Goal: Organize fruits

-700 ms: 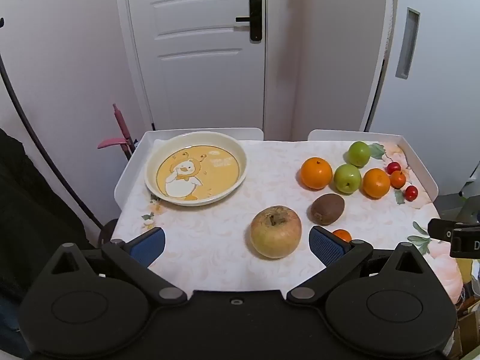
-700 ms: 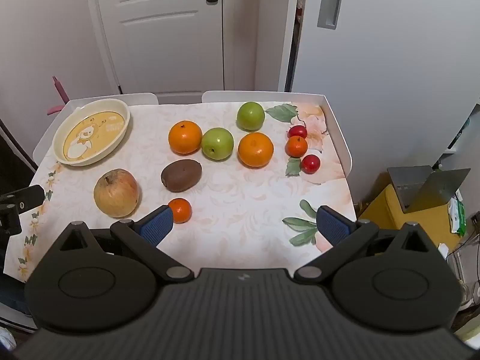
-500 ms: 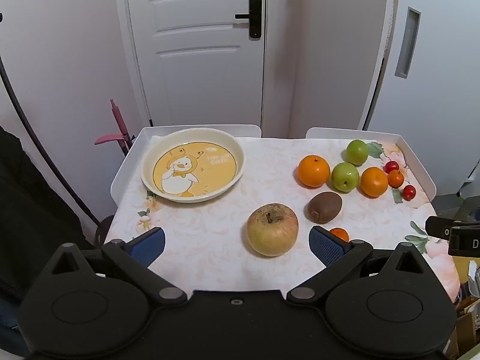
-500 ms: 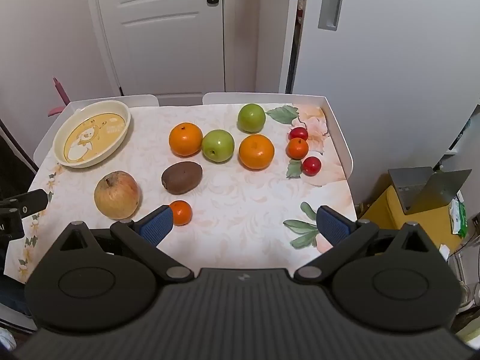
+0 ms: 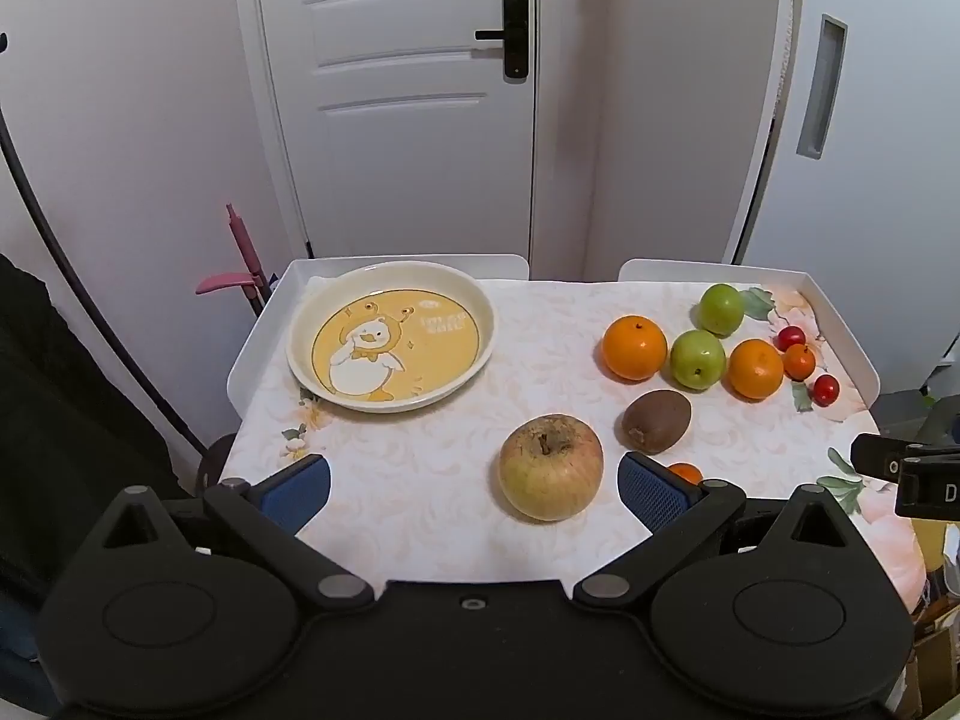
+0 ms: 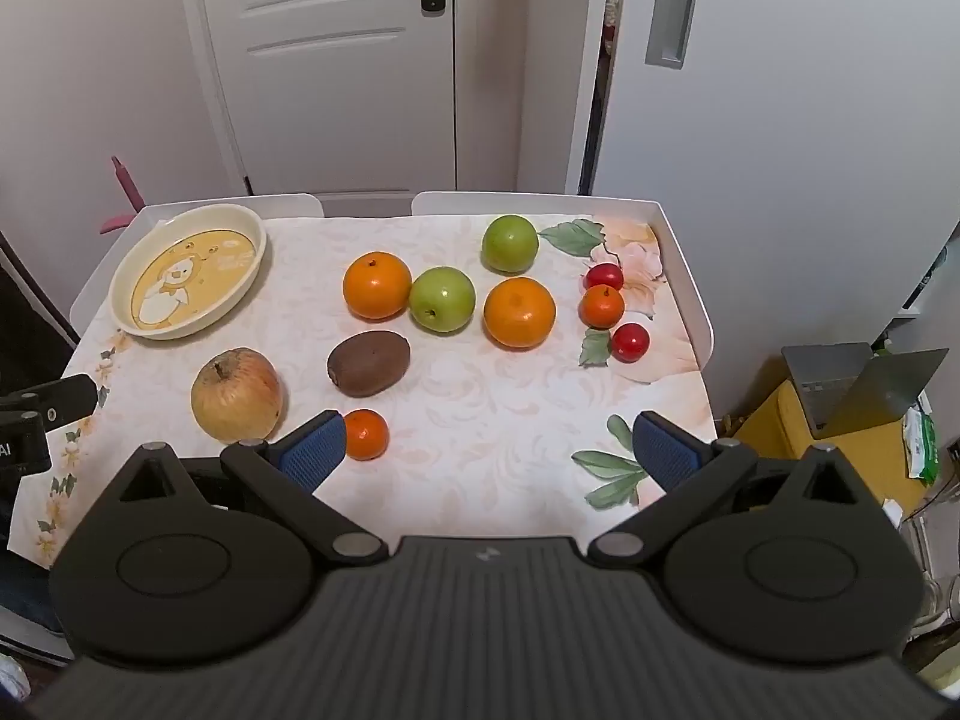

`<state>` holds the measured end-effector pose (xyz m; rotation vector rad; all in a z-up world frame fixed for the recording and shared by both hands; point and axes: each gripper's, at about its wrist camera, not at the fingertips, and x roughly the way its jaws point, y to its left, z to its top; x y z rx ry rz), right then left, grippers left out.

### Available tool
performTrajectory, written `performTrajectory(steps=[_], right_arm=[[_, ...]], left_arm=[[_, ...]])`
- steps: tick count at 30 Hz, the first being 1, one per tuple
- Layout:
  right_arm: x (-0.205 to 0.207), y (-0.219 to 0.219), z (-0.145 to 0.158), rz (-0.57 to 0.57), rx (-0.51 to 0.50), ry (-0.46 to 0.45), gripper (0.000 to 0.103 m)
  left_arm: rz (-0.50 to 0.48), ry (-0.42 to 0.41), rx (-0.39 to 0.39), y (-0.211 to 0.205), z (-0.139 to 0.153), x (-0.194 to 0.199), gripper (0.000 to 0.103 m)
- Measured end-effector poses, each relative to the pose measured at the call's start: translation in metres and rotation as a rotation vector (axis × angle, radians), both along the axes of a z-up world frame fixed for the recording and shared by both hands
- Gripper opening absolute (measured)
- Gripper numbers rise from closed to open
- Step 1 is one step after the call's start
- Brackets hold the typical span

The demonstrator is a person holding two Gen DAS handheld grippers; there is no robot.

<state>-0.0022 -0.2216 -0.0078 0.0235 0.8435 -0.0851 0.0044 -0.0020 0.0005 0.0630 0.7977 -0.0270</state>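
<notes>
A cream plate (image 5: 480, 336) (image 6: 252, 252) with a duck picture sits at the table's far left, nothing on it. A big yellowish apple (image 5: 551, 467) (image 6: 236, 394) lies near the front, just ahead of my left gripper (image 5: 474, 489), which is open and holds nothing. Beside it are a brown kiwi (image 5: 656, 421) (image 6: 368, 361) and a small tangerine (image 6: 366, 434). Farther right lie two oranges (image 6: 377, 286) (image 6: 519, 312), two green apples (image 6: 442, 299) (image 6: 510, 243), another small tangerine (image 6: 601, 306) and two red cherries (image 6: 630, 342). My right gripper (image 6: 489, 456) hovers open over the front right of the table.
The table (image 6: 480, 408) has a floral cloth and a raised white rim (image 6: 690, 300) at the back and sides. A white door (image 5: 408, 102) and walls stand behind it. Yellow and grey items (image 6: 840, 396) sit on the floor to the right.
Both views have shifted slightly, the fruit and plate sitting a little lower in frame. Nothing on the table has moved and both grippers stay open.
</notes>
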Motion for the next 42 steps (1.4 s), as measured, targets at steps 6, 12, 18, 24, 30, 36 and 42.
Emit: performTrajectory(steps=[6, 12, 18, 24, 30, 36, 42], right_arm=[[0.0017, 0.0007, -0.0006, -0.003, -0.001, 0.0, 0.103], [0.0008, -0.0011, -0.0011, -0.001, 0.001, -0.002, 0.103], [0.0013, -0.0016, -0.0008, -0.001, 0.001, -0.003, 0.103], [0.0019, -0.0013, -0.0006, 0.002, 0.0, -0.002, 0.103], [0.002, -0.002, -0.0012, -0.001, 0.001, -0.005, 0.103], [0.0022, -0.0026, -0.0013, -0.002, 0.002, -0.007, 0.103], [0.0021, -0.0022, -0.0015, 0.0, 0.003, -0.006, 0.103]], left_arm=[[-0.008, 0.003, 0.002, 0.0009, -0.0001, 0.003, 0.103], [-0.012, 0.006, 0.002, 0.0004, 0.0, 0.0049, 0.103], [-0.01, 0.005, 0.004, -0.0004, -0.0003, 0.0044, 0.103], [-0.009, 0.005, 0.005, -0.0004, -0.0009, 0.0042, 0.103], [-0.007, 0.004, 0.005, -0.0021, -0.0022, 0.0045, 0.103], [-0.003, 0.004, 0.004, -0.0013, -0.0026, 0.0052, 0.103], [-0.001, 0.004, 0.004, -0.001, -0.0023, 0.0059, 0.103]])
